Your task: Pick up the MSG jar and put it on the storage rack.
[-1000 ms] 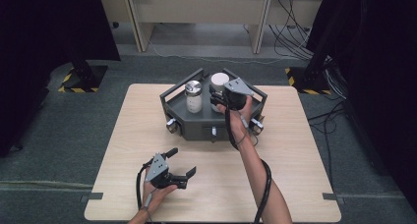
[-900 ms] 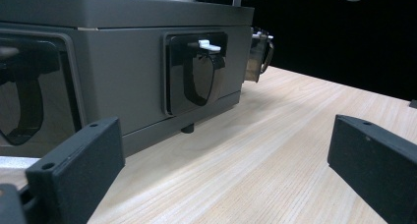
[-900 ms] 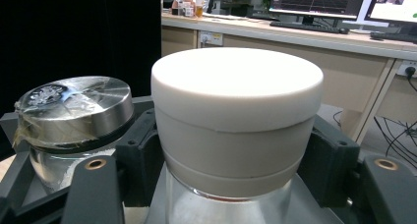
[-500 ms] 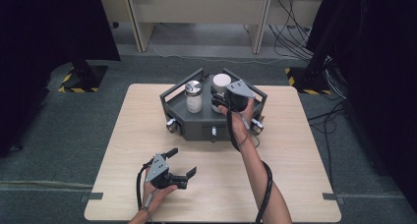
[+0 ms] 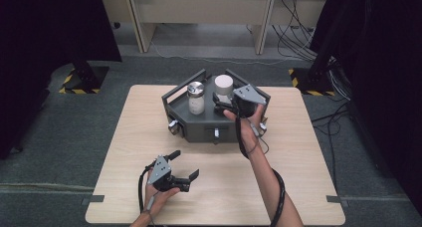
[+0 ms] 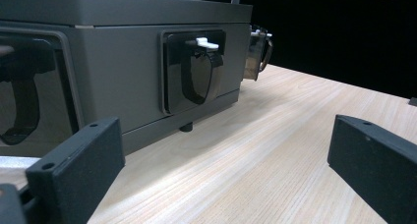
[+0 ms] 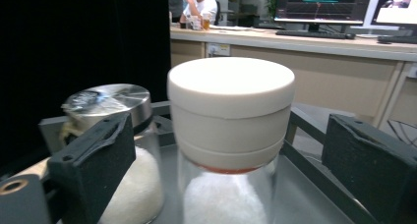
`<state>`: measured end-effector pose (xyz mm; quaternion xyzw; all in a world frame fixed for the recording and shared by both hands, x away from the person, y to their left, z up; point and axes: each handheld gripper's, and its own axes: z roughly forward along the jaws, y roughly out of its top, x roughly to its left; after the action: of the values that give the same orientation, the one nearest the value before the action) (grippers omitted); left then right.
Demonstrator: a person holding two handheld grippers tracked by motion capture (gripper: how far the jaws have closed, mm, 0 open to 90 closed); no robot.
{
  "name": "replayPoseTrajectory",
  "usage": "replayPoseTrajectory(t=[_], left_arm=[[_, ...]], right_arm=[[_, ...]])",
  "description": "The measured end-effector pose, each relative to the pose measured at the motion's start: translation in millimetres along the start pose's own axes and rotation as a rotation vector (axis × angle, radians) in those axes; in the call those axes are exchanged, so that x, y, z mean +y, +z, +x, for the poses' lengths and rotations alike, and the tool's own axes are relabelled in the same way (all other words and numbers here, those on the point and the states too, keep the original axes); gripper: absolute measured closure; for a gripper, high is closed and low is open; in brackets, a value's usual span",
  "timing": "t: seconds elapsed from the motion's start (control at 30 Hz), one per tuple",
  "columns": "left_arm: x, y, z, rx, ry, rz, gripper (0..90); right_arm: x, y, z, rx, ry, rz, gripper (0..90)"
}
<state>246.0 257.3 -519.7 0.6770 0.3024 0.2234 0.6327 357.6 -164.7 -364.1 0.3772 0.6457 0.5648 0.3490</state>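
High view, nearest first: the left gripper (image 5: 185, 167) rests on the worktop (image 5: 298, 152) well short of the grey tray (image 5: 199, 130), its jaws spread with nothing between them. Beyond, the right gripper (image 5: 219, 101) reaches over the tray's near wall; its jaws have just been opening and now stand clear on either side of the white-lidded jar (image 5: 223, 85). Just left of that jar in the tray stands a metal-lidded jar (image 5: 195, 97).
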Motion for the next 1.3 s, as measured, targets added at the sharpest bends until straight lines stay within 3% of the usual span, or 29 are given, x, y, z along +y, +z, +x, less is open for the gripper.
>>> replayPoseTrajectory(t=[1.07,1.3], left_arm=[[-0.9,-0.7,0.3,0.004,0.001,-0.005,0.1],[-1.2,-0.6,0.1,0.003,0.001,-0.005,0.0]], right_arm=[[-39.6,-70.8,-2.2,0.119,-0.009,-0.090,0.9],[-56.4,-92.9,-5.5,0.118,-0.008,-0.103,0.6]])
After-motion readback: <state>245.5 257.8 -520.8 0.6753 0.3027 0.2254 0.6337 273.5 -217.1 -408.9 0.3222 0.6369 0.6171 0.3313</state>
